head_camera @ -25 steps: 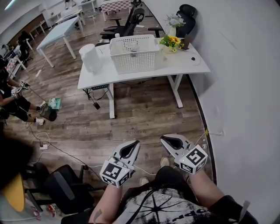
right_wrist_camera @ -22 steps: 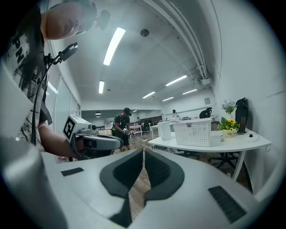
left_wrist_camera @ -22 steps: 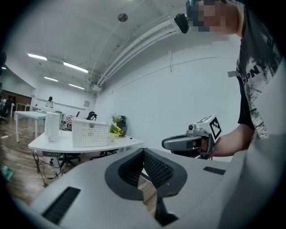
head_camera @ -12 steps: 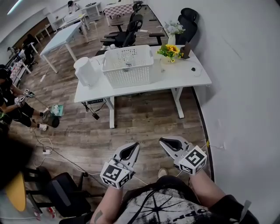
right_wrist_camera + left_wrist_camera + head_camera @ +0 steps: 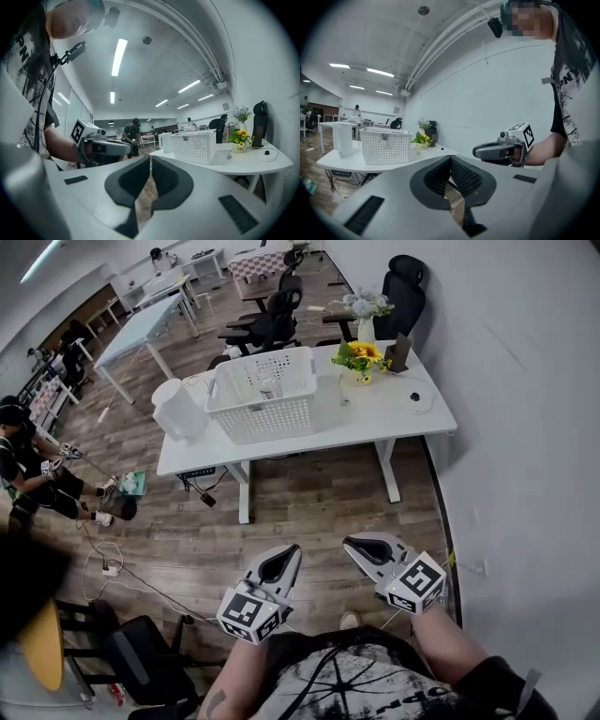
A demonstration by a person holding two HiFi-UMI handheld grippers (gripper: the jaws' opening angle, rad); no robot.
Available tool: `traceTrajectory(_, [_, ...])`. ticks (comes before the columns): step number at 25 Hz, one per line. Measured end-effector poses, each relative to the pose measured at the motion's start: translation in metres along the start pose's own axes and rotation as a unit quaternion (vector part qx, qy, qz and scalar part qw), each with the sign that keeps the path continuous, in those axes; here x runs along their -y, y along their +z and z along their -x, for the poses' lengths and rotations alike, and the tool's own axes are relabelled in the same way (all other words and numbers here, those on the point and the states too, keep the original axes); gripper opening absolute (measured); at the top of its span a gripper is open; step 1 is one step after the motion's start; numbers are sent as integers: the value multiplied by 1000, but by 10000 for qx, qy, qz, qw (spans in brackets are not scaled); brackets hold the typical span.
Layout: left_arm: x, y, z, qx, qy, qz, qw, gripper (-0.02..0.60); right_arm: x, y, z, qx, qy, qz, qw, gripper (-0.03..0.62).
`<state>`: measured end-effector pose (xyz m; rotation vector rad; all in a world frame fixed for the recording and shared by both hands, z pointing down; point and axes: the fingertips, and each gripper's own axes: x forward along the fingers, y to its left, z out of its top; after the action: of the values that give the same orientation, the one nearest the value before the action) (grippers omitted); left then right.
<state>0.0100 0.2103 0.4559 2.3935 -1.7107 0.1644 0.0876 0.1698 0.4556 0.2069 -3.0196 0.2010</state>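
Note:
I hold both grippers close to my body over the wooden floor, a few steps from a white desk (image 5: 375, 423). My left gripper (image 5: 290, 552) is shut with nothing between its jaws, and so is my right gripper (image 5: 349, 545). They point side by side toward the desk, apart from everything on it. A white perforated basket (image 5: 262, 395) stands on the desk, with a white cylindrical appliance (image 5: 175, 410) at its left and a pot of yellow flowers (image 5: 361, 357) at its right. The basket (image 5: 384, 145) and flowers (image 5: 239, 138) also show in the gripper views.
A white wall (image 5: 525, 381) runs along my right. Black office chairs (image 5: 272, 320) stand behind the desk, another (image 5: 136, 652) at my lower left. Cables and a power strip (image 5: 108, 568) lie on the floor. A person (image 5: 37, 479) sits at the far left.
The desk has shifted lower and closer in the head view, so I have stepped toward it. Both grippers keep the same shut pose side by side.

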Motion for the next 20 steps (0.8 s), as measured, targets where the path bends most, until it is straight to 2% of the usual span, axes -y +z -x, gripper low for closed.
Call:
traceTrajectory(11, [-2,3,-43,-121,-224,-81,9996,11,37,-2,6,55,-140,-114,9998,31])
traceTrajectory(20, [-55,5,-76,-98,-642,-106,9978,11,73,-1,-33,-5,-531,-72,9986,31])
